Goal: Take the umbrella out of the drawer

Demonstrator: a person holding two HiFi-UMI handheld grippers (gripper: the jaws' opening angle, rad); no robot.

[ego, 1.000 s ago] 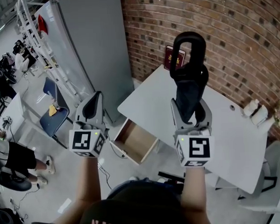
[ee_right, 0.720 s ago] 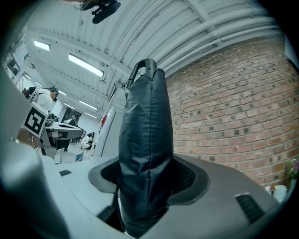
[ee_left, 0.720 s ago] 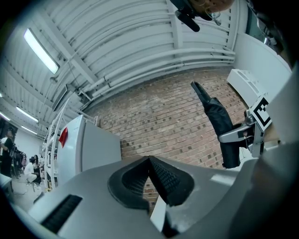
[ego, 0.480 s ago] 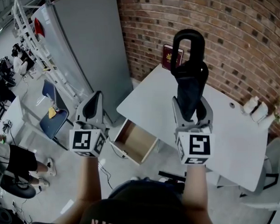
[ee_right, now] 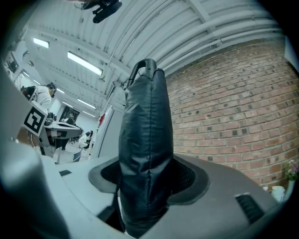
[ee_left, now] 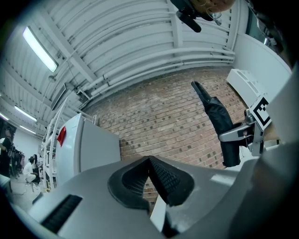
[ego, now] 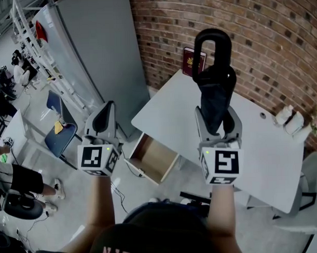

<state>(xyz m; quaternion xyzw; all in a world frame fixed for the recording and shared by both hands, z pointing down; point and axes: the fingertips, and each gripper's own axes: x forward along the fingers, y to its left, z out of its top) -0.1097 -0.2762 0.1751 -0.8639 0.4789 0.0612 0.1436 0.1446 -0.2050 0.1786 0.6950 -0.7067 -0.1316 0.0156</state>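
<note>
A folded black umbrella point(ego: 215, 90) in its sleeve, with a looped handle point(ego: 212, 42) on top, stands upright in my right gripper point(ego: 217, 124), which is shut on its lower end. In the right gripper view the umbrella point(ee_right: 145, 140) fills the space between both pads. It hangs in the air over the white table point(ego: 263, 145). The wooden drawer point(ego: 153, 160) under the table's left edge stands pulled out and looks empty. My left gripper point(ego: 104, 121) is held up to the left of the drawer, jaws together with nothing between them point(ee_left: 150, 179). The umbrella point(ee_left: 219, 126) also shows in the left gripper view.
A red book point(ego: 193, 62) leans against the brick wall point(ego: 259, 37) at the table's far side. White cups point(ego: 289, 119) sit at the table's right. A grey cabinet point(ego: 94, 58) stands left of the table, with a blue chair point(ego: 60, 137) and people beyond.
The right gripper and umbrella have shifted very slightly upward in the head view. The left gripper has held still.
</note>
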